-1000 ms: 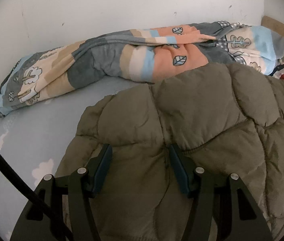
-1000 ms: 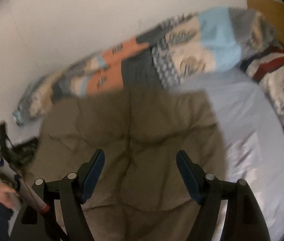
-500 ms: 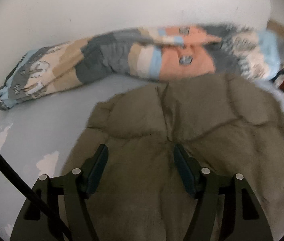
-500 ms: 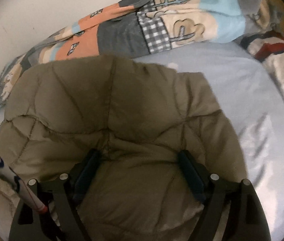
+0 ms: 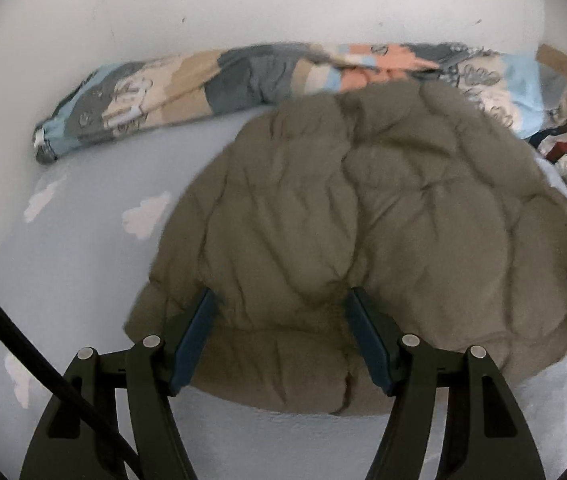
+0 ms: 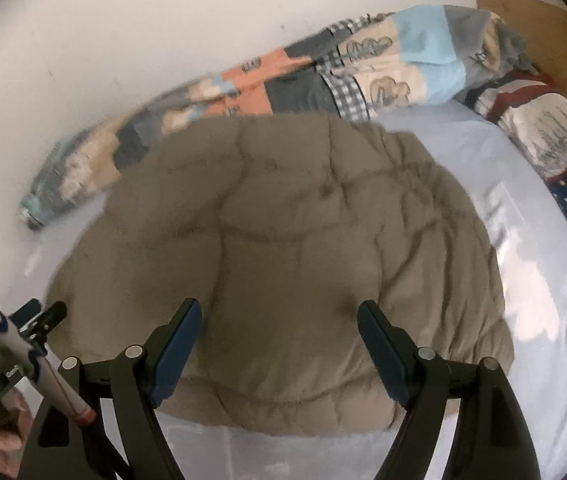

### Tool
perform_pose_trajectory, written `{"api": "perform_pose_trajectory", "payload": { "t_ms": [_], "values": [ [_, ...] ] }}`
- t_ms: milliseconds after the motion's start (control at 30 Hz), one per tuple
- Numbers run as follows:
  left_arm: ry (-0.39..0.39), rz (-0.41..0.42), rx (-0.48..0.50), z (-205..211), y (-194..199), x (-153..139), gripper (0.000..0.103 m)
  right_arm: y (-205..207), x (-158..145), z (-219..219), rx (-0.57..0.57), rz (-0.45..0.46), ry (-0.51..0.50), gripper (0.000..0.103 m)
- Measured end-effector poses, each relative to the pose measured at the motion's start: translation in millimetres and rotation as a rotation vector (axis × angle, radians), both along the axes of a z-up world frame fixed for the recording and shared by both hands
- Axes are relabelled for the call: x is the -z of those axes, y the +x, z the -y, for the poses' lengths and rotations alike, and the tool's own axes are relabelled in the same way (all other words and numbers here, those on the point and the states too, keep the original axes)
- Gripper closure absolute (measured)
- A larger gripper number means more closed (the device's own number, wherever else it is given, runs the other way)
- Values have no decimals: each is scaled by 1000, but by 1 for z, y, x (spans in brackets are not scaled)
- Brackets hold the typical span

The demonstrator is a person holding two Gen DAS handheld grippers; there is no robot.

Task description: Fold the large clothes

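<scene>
An olive quilted puffer jacket [image 5: 363, 220] lies folded in a rounded heap on the pale blue bed sheet [image 5: 83, 248]. It also fills the middle of the right wrist view [image 6: 291, 248]. My left gripper [image 5: 279, 304] is open and empty, hovering over the jacket's near edge. My right gripper [image 6: 279, 316] is open and empty, also above the jacket's near edge. The left gripper's tip [image 6: 43, 316] shows at the left of the right wrist view.
A rolled patchwork blanket [image 5: 223, 84] lies along the white wall behind the jacket; it also shows in the right wrist view [image 6: 323, 76]. Printed bedding [image 6: 555, 128] is piled at the right. Cloud-patterned sheet [image 6: 523, 380] lies in front and beside.
Both grippers have pulled back and risen from the jacket; its near edge now shows with sheet in front. The jacket stays flat on the bed.
</scene>
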State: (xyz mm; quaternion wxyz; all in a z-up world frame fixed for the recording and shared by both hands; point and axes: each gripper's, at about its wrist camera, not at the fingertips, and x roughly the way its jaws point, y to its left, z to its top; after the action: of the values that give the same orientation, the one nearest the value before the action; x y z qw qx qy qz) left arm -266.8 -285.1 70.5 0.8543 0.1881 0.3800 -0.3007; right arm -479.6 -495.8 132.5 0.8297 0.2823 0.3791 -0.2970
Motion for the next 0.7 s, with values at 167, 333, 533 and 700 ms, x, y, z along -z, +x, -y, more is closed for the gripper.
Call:
{"api": "perform_pose_trajectory", "payload": {
  "t_ms": [167, 333, 533, 700],
  "values": [
    [43, 40, 13, 9, -4, 11, 34, 11, 38, -4, -14, -83, 2, 16],
    [22, 38, 19, 3, -6, 6, 34, 17, 57, 4, -43, -116, 16, 12],
    [2, 100, -25, -31, -16, -31, 34, -20, 6, 8, -8, 34, 58, 13],
    [-37, 23, -114, -71, -13, -44, 34, -85, -37, 10, 98, 186, 113, 13]
  ]
}}
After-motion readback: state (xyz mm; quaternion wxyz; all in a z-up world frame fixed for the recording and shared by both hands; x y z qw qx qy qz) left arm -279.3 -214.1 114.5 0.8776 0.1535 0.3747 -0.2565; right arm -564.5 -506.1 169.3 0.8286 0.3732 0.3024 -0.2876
